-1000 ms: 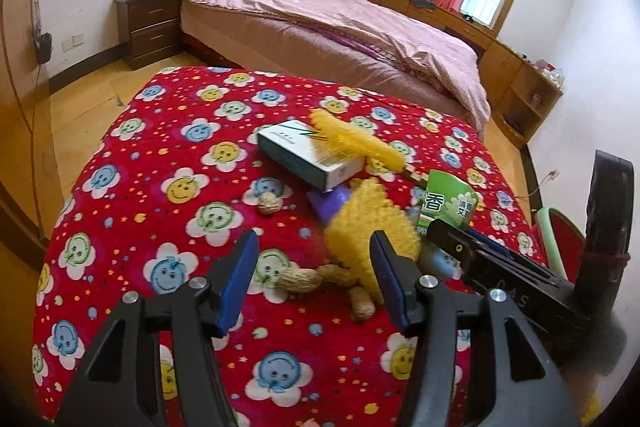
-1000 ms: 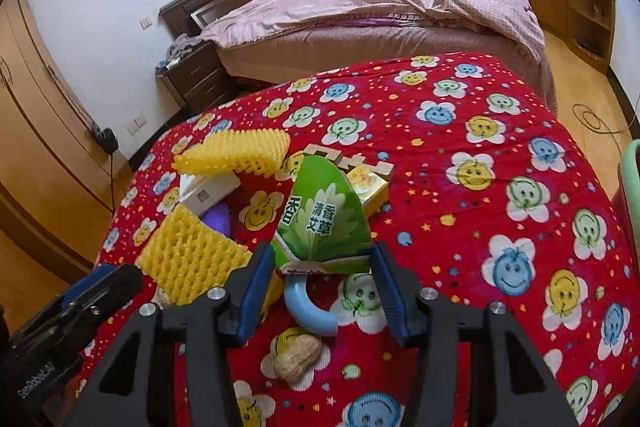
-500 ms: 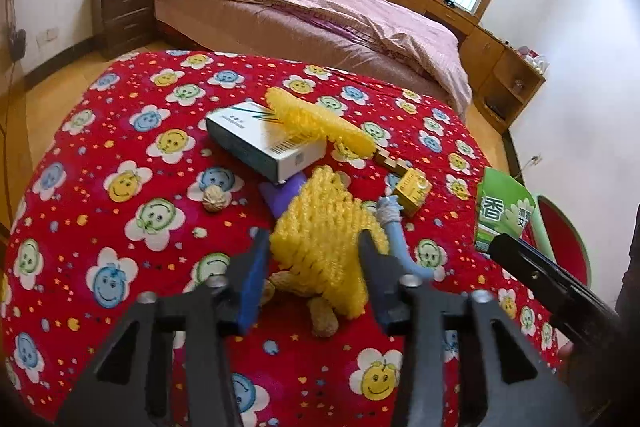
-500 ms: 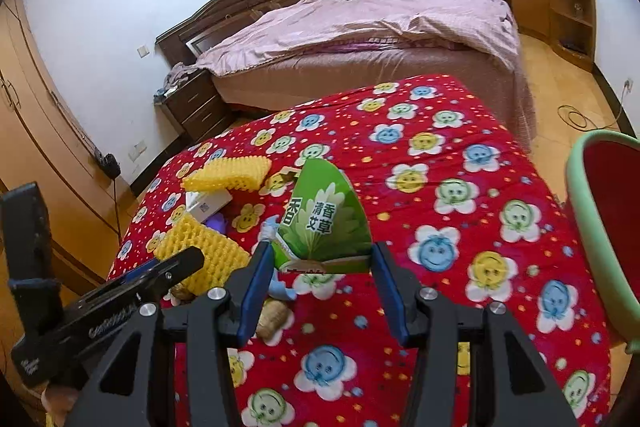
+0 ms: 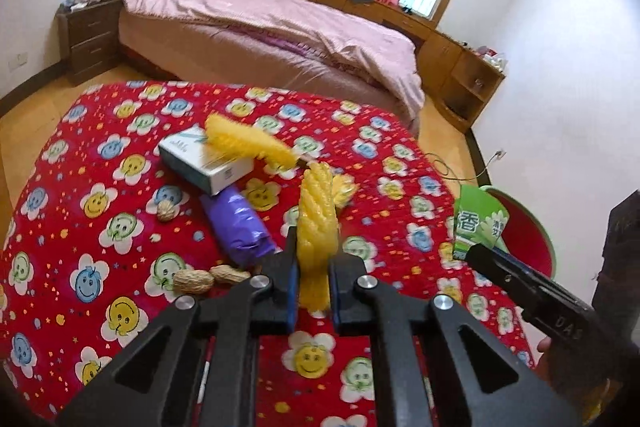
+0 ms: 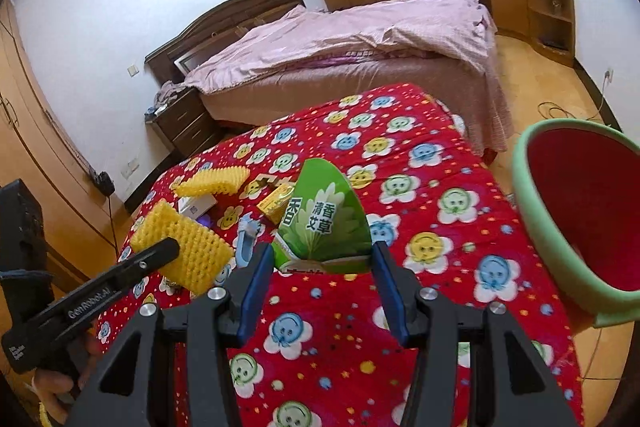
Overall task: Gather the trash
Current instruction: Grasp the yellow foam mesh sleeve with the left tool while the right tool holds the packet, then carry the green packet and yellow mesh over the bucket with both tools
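Observation:
My left gripper (image 5: 313,267) is shut on a yellow foam fruit net (image 5: 318,223) and holds it above the red smiley tablecloth (image 5: 100,227); the net also shows in the right wrist view (image 6: 188,247). My right gripper (image 6: 322,267) is shut on a green paper box (image 6: 324,223), lifted above the cloth; the box also shows in the left wrist view (image 5: 478,223). A green bin with a red inside (image 6: 580,219) stands right of the table.
On the cloth lie a second yellow foam net (image 5: 248,143), a white box (image 5: 204,163), a purple wrapper (image 5: 238,227), peanuts (image 5: 200,279), a walnut (image 5: 166,213), a small yellow box (image 6: 276,203) and a light blue curved piece (image 6: 244,239). A bed (image 5: 260,27) stands behind.
My left gripper closed on the yellow foam net and lifted it. My right gripper carried the green box up and toward the green bin.

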A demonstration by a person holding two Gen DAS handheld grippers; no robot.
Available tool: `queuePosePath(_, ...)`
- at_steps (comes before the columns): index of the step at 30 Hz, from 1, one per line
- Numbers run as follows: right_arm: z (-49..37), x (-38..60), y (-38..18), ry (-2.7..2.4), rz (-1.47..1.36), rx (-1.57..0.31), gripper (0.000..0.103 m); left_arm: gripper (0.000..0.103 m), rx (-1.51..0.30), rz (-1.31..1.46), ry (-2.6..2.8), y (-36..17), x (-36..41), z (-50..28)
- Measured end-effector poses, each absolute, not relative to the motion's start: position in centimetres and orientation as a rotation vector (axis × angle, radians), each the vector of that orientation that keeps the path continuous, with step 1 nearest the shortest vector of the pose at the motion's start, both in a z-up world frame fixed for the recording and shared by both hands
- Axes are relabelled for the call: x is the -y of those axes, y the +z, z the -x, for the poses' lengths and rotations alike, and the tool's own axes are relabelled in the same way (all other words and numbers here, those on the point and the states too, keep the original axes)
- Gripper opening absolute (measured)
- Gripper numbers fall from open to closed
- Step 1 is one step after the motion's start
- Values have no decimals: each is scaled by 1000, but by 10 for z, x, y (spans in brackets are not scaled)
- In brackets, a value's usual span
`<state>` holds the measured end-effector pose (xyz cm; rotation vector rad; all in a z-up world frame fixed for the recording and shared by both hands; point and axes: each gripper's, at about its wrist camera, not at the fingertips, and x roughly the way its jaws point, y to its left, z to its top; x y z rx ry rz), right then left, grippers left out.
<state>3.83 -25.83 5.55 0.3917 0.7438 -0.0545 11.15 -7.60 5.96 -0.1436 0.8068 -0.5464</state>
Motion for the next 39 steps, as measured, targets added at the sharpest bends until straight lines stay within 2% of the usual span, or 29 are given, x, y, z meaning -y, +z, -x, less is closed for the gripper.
queuePosePath(15, 20, 301, 85, -181, -408, -668, 53, 11, -723, 32, -643, 106, 131, -79)
queuePosePath(39, 82, 413, 83, -461, -490, -610, 54, 11, -739, -122, -830, 103, 271, -54)
